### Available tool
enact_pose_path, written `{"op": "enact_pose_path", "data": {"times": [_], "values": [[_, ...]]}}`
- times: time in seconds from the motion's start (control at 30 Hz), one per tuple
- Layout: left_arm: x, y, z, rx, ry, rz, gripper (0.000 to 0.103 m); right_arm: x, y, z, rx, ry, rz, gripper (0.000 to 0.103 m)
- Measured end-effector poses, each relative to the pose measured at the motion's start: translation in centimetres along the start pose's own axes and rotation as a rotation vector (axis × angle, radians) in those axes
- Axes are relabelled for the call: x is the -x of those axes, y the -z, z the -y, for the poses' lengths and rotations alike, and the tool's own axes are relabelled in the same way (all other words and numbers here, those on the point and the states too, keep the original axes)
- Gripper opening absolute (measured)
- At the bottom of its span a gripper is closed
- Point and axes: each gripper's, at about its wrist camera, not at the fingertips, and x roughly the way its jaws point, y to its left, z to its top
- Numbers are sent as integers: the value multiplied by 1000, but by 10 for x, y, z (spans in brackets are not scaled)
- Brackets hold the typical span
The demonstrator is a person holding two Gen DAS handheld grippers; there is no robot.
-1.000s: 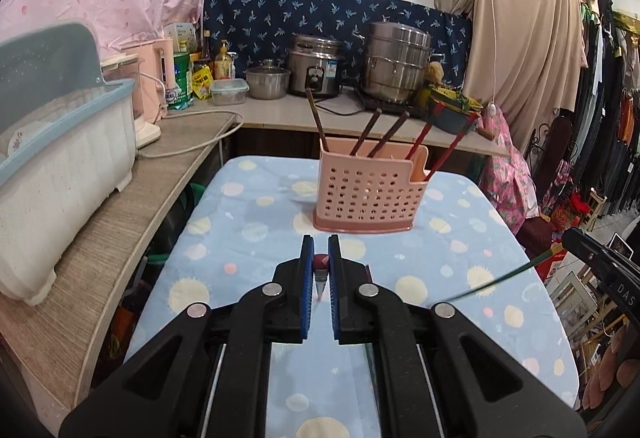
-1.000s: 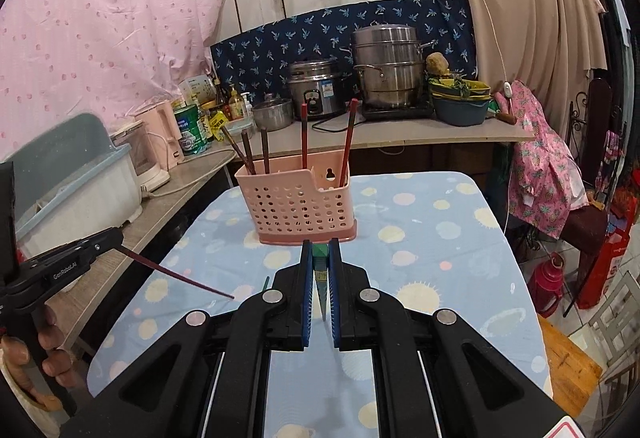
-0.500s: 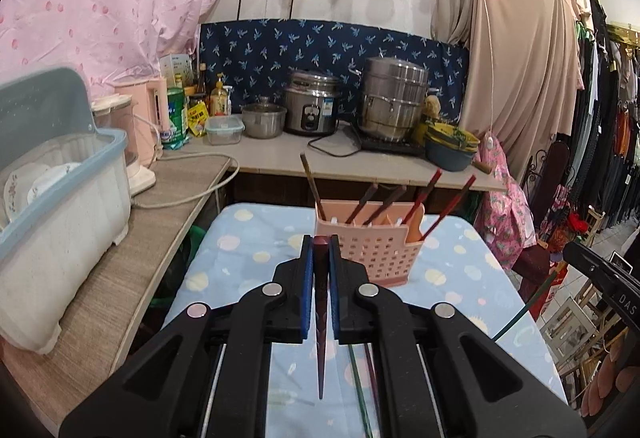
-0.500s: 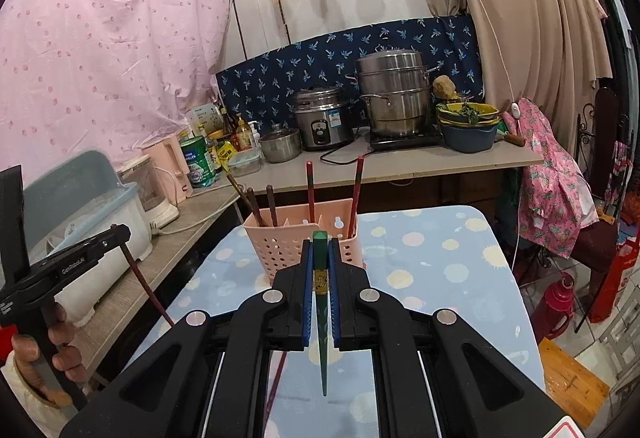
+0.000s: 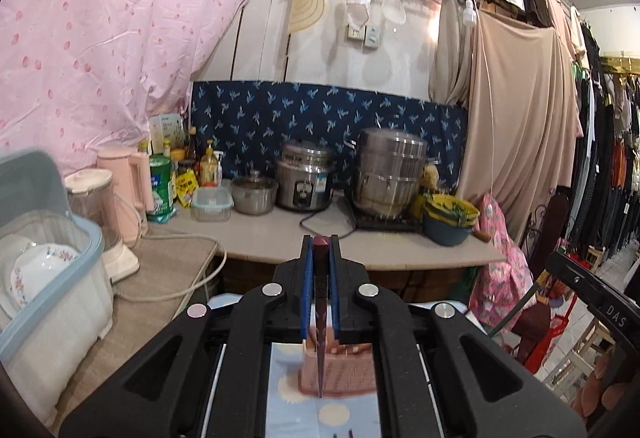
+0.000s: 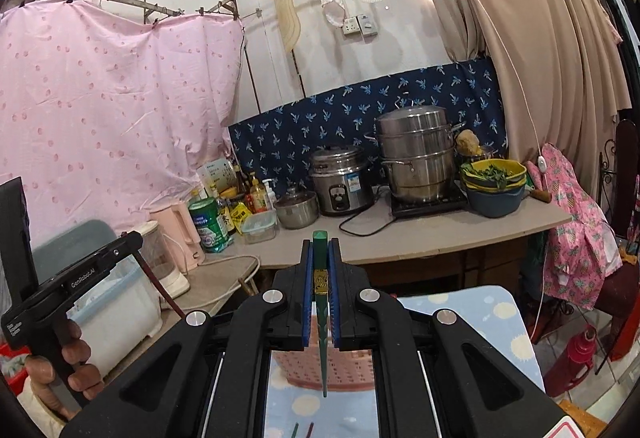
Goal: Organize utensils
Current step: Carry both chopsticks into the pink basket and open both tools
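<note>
My left gripper (image 5: 321,240) is shut on a dark red chopstick (image 5: 321,290) that hangs tip-down between its blue pads. Below it, between the arms, shows the pink perforated utensil basket (image 5: 344,370). My right gripper (image 6: 321,243) is shut on a green chopstick (image 6: 322,322), also hanging tip-down above the pink basket (image 6: 344,366). In the right wrist view the left gripper (image 6: 80,274) sits at the far left in a hand (image 6: 60,366), its red chopstick (image 6: 156,286) slanting down. Two more chopstick ends (image 6: 303,428) lie on the table.
The table carries a blue spotted cloth (image 6: 480,318). A lidded dish bin (image 5: 48,298), a blender (image 5: 100,214) and a pink kettle (image 5: 128,182) line the left counter. A rice cooker (image 5: 304,178), a steamer pot (image 5: 392,170) and stacked bowls (image 5: 448,218) stand behind. Clothes hang at the right.
Both grippers have risen with their chopsticks. The basket has dropped from the middle of each view to the bottom, behind the gripper arms. Each chopstick has swung to hang tip-down.
</note>
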Motion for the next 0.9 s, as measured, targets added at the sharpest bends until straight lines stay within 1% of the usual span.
{"op": "enact_pose_path", "data": {"times": [0.13, 0.23, 0.33, 0.43, 0.53, 0.73, 0.8, 0.83, 0.87, 0.9], "values": [[-23, -17, 1, 2, 0, 39, 7, -27, -24, -4, 3, -16, 32, 7], [-42, -20, 3, 4, 5, 37, 7, -50, -32, -8, 7, -22, 39, 7], [-62, -16, 7, 0, 8, 26, 7, -72, -33, -10, 14, -18, 31, 7], [-81, -6, 7, -8, 6, -3, 7, -91, -24, -10, 25, -4, 0, 7], [-96, 10, 5, -4, 5, -39, 7, -107, -8, -3, 22, 4, -45, 7], [-119, 39, -6, 17, 2, -109, 7, -129, 20, 8, 15, 14, -120, 7], [-120, 46, -8, 23, 3, -119, 10, -131, 26, 9, 17, 15, -130, 8], [-119, 48, -9, 21, -2, -120, 18, -131, 28, 9, 20, 15, -131, 9], [-117, 51, -10, 20, -7, -119, 30, -131, 30, 8, 28, 22, -132, 12], [-115, 52, -9, 18, -12, -113, 36, -130, 31, 7, 33, 23, -132, 13]]}}
